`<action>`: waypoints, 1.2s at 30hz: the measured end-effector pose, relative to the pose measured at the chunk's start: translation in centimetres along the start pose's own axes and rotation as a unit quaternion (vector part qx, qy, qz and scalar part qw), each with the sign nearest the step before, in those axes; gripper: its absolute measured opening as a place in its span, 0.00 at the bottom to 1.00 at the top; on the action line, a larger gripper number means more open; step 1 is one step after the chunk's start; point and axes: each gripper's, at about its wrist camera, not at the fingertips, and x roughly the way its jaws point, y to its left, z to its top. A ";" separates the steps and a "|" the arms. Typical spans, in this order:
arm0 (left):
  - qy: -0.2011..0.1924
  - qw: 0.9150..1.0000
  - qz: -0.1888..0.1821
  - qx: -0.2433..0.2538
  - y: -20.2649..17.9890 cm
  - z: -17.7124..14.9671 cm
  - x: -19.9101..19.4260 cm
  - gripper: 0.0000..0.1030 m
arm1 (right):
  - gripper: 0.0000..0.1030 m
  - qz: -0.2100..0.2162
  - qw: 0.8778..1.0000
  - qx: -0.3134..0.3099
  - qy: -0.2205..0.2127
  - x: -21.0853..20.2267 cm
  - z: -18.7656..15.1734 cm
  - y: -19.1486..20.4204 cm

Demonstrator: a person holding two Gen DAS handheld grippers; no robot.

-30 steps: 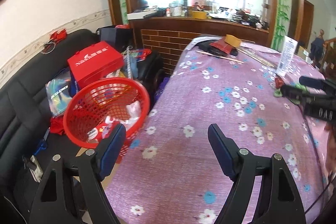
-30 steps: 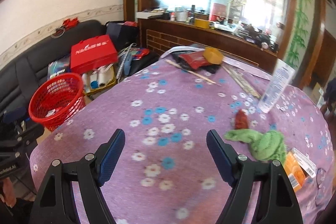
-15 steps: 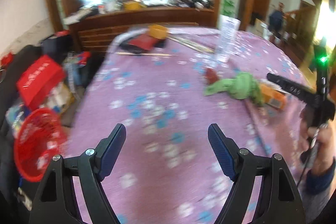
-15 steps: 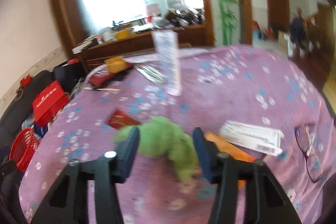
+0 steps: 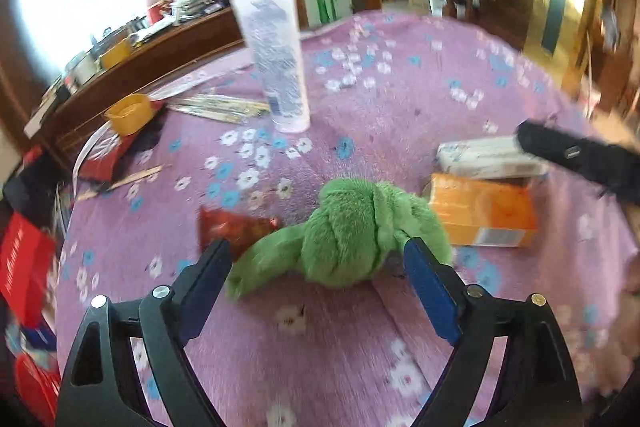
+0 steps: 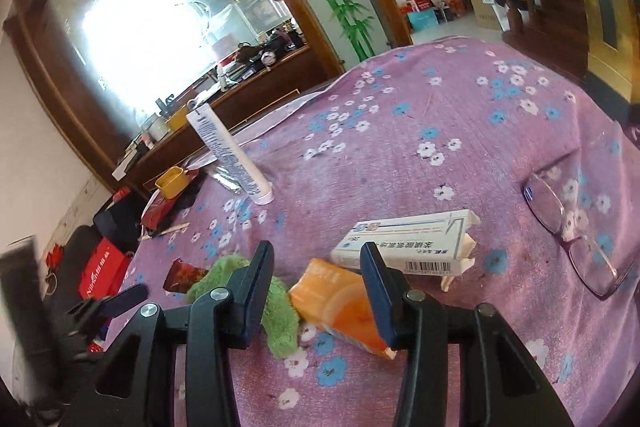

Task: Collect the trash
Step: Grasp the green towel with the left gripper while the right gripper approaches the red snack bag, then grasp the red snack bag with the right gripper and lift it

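Observation:
On the purple flowered tablecloth (image 5: 360, 347) lie a green fuzzy cloth (image 5: 352, 231), a red wrapper (image 5: 234, 227), an orange carton (image 5: 486, 213) and a torn white box (image 5: 484, 159). My left gripper (image 5: 318, 263) is open, its fingers on either side of the green cloth's near end. My right gripper (image 6: 318, 275) is open, straddling the orange carton (image 6: 340, 303), with the green cloth (image 6: 276, 311) by its left finger and the white box (image 6: 408, 243) just beyond. The right gripper's black finger also shows in the left wrist view (image 5: 580, 159).
A white tube (image 6: 228, 155) stands upright mid-table. A yellow cup (image 6: 173, 182), dark red packet and wooden sticks (image 5: 120, 181) lie at the far left edge. Eyeglasses (image 6: 568, 223) lie at the right. A red bag (image 6: 102, 271) and sofa sit beyond the table's left edge.
Both grippers swung right, away from the red basket, and closed in on the trash pile. The left now frames the green cloth; the right moved from the cloth onto the orange carton.

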 end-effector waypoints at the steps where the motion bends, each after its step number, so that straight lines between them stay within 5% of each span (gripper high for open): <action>1: 0.000 1.000 0.002 0.008 -0.3 0.1 0.8 0.84 | 0.47 0.000 1.000 0.002 0.003 0.1 0.0 0.0; 5: 0.011 1.000 -0.016 -0.005 -0.4 0.3 2.9 0.80 | 0.47 0.001 1.000 -0.002 0.006 0.3 -0.2 0.3; 7: 0.019 0.999 -0.027 -0.027 -0.2 0.1 3.8 0.52 | 0.47 0.000 1.000 -0.009 0.005 0.3 -0.3 0.6; 11: -0.006 0.998 -0.024 -0.051 0.1 -1.2 2.2 0.41 | 0.47 -0.006 1.000 -0.018 0.004 0.6 -0.4 0.7; 15: -0.039 0.994 -0.053 -0.088 2.0 -3.8 -2.7 0.41 | 0.47 -0.013 1.000 -0.022 0.000 0.5 -0.5 0.7; 20: -0.054 0.987 -0.037 -0.147 7.8 -10.0 -8.9 0.41 | 0.47 -0.006 0.998 -0.066 -0.007 0.4 -1.0 2.4; 28: -0.063 0.969 0.037 -0.236 16.6 -18.5 -13.0 0.41 | 0.58 0.082 0.981 -0.130 0.116 4.3 -3.9 9.3; 30: -0.068 0.967 0.040 -0.243 17.3 -19.4 -13.2 0.41 | 0.62 0.062 0.979 -0.149 0.127 5.5 -4.2 11.4; 32: -0.068 0.965 0.040 -0.249 17.9 -19.9 -13.1 0.41 | 0.78 0.040 0.973 -0.193 0.121 6.8 -4.6 14.0; 36: -0.065 0.966 0.041 -0.246 18.3 -20.8 -13.1 0.41 | 0.80 -0.050 0.944 -0.310 0.097 10.5 -7.0 18.5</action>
